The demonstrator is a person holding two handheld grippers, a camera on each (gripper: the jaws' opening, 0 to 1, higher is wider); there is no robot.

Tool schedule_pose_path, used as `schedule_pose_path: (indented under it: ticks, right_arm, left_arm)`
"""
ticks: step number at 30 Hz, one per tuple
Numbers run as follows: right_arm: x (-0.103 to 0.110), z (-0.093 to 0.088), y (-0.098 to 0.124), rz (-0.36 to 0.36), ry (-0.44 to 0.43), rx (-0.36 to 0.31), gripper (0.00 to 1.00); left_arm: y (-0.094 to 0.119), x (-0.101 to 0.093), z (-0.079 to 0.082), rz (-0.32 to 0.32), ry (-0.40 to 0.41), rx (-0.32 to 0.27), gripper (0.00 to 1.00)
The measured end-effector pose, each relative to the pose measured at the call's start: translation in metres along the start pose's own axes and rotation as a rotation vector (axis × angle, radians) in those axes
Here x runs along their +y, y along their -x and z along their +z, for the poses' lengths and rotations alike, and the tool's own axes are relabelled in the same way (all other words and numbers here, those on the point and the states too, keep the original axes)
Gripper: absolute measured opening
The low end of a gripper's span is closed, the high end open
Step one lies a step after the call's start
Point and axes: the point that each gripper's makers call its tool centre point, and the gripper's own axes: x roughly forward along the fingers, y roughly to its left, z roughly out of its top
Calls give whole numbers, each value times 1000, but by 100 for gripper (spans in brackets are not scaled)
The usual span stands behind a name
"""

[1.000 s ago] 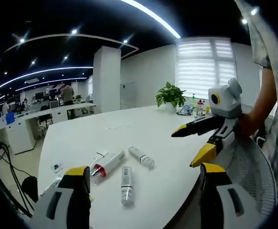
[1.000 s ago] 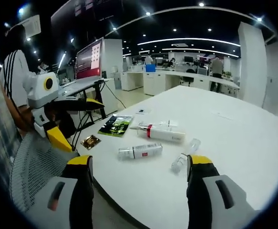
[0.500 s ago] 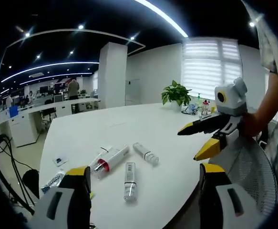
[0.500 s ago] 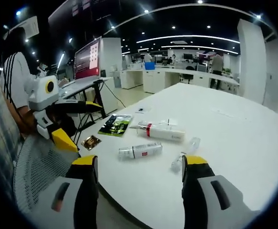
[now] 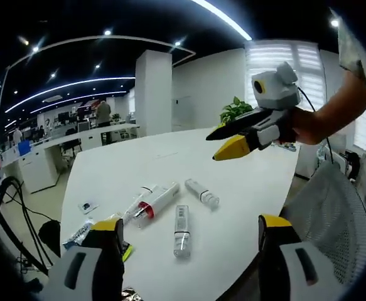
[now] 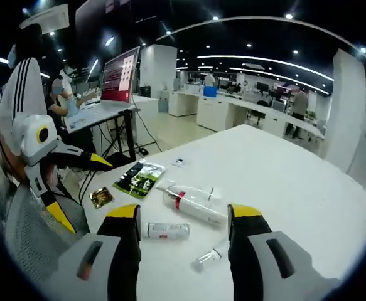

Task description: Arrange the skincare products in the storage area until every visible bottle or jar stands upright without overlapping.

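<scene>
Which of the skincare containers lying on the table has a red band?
The long white tube, lying on its side left of the other two. The bottle beside it and the small clear bottle show no red band.

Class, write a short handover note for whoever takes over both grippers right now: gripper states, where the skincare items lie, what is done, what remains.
Left gripper: open, empty, hovering at the near edge of the white table.
Right gripper: open, empty, above the products; in the left gripper view it hangs over the table's far side.
Products: the white tube with red band, the label bottle and the small clear bottle all lie on their sides, close together, none touching.
Also there: sachets near the table edge.
Done: nothing stands upright.
Left: stand all three upright, apart.
</scene>
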Motion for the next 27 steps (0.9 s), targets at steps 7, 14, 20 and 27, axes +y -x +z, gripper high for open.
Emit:
schedule_pose_path:
  ticks: [7,14,20,27]
  right_arm:
    - [-30,25,-39,38,179,54,48]
    - [-34,39,-78,172,256,159,41]
    - [-34,34,-114,287,349,292,35]
    - [-25,12,-145,399,458,409,34]
  left_arm:
    - [1,7,-5,33,-6,22,88]
    - [1,9,-9,47,-8,45,85]
    - [0,11,-13,58,-16,68,84]
    - [-1,12,-19,70,-28,101,81]
